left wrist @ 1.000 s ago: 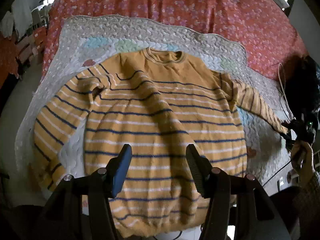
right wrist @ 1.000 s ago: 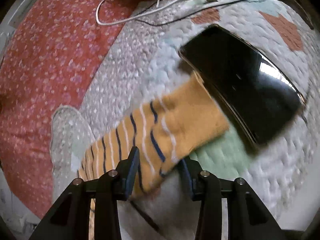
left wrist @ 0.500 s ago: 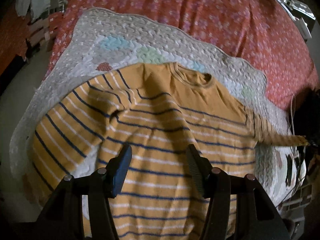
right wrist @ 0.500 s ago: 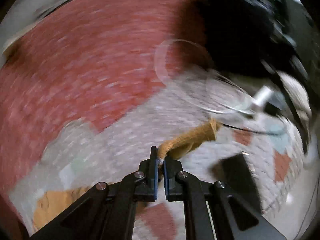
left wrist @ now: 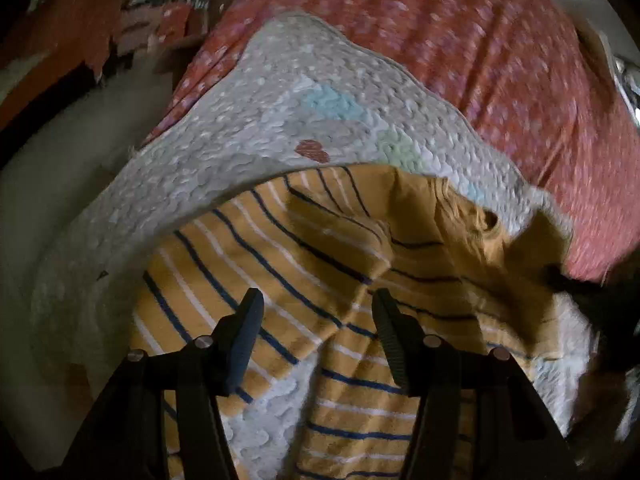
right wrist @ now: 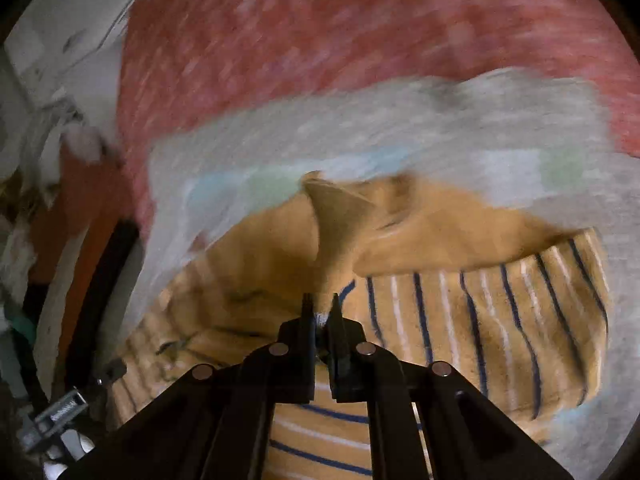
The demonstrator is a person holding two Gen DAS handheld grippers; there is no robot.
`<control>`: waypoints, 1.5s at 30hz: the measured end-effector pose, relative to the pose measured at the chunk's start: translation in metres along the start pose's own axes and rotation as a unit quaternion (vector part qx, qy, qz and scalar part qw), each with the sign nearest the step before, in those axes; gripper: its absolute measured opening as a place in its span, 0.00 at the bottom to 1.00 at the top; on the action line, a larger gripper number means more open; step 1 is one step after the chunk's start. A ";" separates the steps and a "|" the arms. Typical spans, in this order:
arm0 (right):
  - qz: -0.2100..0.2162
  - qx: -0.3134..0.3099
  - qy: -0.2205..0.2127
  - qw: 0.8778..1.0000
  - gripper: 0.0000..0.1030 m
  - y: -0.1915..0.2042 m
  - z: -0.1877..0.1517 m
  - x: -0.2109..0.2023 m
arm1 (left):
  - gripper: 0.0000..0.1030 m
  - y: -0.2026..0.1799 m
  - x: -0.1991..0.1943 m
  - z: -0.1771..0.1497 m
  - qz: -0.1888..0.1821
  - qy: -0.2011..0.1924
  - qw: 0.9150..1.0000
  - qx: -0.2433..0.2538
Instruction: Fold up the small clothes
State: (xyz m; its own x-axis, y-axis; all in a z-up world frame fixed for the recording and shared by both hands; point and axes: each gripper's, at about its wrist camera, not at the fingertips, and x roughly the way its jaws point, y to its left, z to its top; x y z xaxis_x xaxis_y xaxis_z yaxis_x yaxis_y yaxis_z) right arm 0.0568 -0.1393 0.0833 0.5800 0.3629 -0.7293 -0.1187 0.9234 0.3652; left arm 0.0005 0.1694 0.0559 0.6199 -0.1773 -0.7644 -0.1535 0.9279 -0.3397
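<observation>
Mustard-yellow knitted sweater with navy and white stripes (left wrist: 280, 264) lies on a pale grey quilted mat (left wrist: 248, 128), itself spread over a red floral bedcover (left wrist: 460, 40). Left gripper (left wrist: 318, 332): jaws spread apart, holding nothing, positioned above the sweater's left sleeve and body. Right gripper (right wrist: 320, 312): jaws closed on sweater fabric, a sleeve drawn across the body. Right view blurred
</observation>
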 end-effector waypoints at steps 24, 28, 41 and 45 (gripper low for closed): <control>0.101 -0.014 0.064 0.993 0.41 0.022 -0.037 0.004 | 0.54 0.012 0.023 0.018 -0.032 0.023 0.996 -0.077; 0.002 0.053 0.002 0.999 0.51 -0.070 -0.045 -0.056 | 0.54 -0.018 0.020 0.014 -0.039 0.021 0.999 -0.024; -0.050 0.208 0.011 0.977 0.22 -0.202 -0.047 -0.022 | 0.54 -0.043 0.042 -0.009 -0.022 0.060 0.998 0.011; -0.101 0.174 0.009 0.980 0.13 -0.206 -0.027 -0.031 | 0.55 -0.047 0.046 -0.009 -0.005 0.059 0.998 0.020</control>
State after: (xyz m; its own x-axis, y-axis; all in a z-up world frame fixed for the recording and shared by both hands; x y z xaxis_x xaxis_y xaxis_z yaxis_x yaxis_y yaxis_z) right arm 0.0410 -0.3370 0.0152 0.5486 0.1822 -0.8160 0.2808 0.8791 0.3852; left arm 0.0295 0.1150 0.0314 0.5259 -0.2224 -0.8210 -0.1159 0.9375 -0.3282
